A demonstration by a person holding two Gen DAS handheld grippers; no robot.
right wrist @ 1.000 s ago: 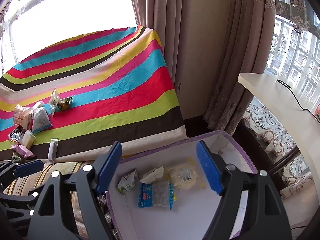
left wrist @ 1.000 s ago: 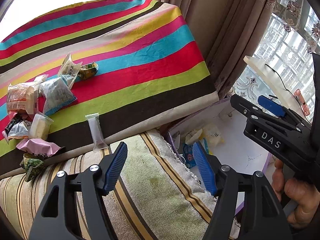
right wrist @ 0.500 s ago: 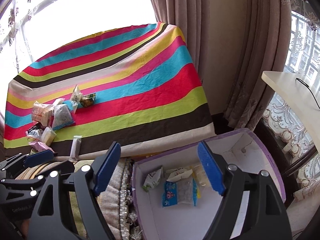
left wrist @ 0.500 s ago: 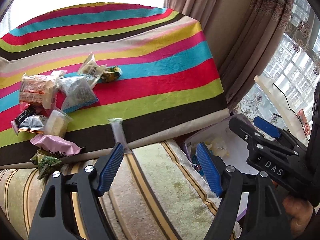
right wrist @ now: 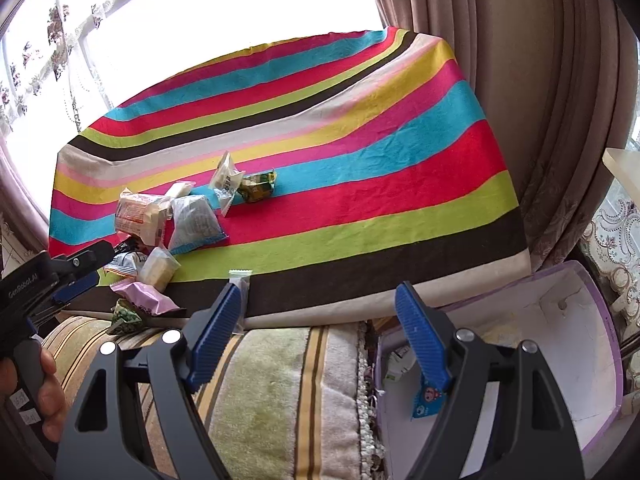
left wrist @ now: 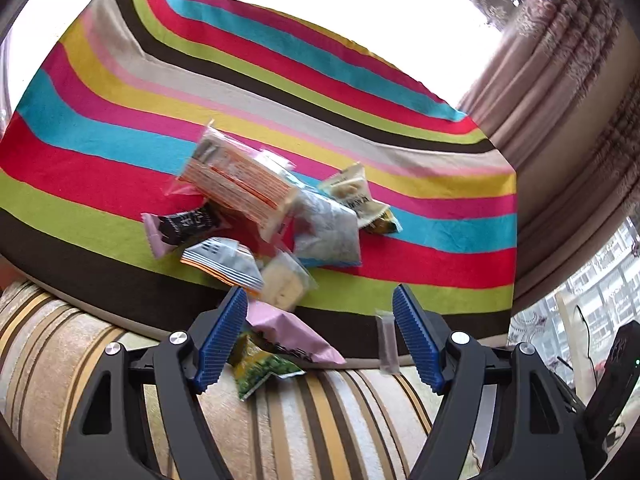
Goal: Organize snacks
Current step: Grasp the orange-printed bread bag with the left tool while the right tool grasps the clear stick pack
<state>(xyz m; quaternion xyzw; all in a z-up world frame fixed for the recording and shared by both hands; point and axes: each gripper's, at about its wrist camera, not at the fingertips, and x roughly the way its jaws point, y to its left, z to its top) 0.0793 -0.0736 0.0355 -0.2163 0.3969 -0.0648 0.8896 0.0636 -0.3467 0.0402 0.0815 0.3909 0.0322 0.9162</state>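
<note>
Several snack packets lie in a heap point(left wrist: 256, 224) on the striped cloth point(left wrist: 120, 120). My left gripper point(left wrist: 318, 304) is open and empty, just above the heap's near edge. A pink packet point(left wrist: 288, 334) and a green packet point(left wrist: 260, 372) lie beside its left finger, and a clear stick bar point(left wrist: 387, 340) lies by its right finger. My right gripper point(right wrist: 318, 296) hangs open and empty over a striped cushion point(right wrist: 280, 380). To its right is the purple box point(right wrist: 560, 344), holding a blue packet point(right wrist: 426, 406) partly hidden by a finger. The left gripper point(right wrist: 86, 270) shows at the far left.
Curtains point(right wrist: 560, 120) hang at the right behind the cloth-covered surface. A bright window point(right wrist: 200, 8) is behind it. A hand point(right wrist: 48, 392) holds the left gripper's handle. A pale tabletop point(right wrist: 624, 168) pokes in at the far right edge.
Both views have swung left. The snack heap now fills the left view's middle and the box has left it. In the right view the box has slid to the right edge.
</note>
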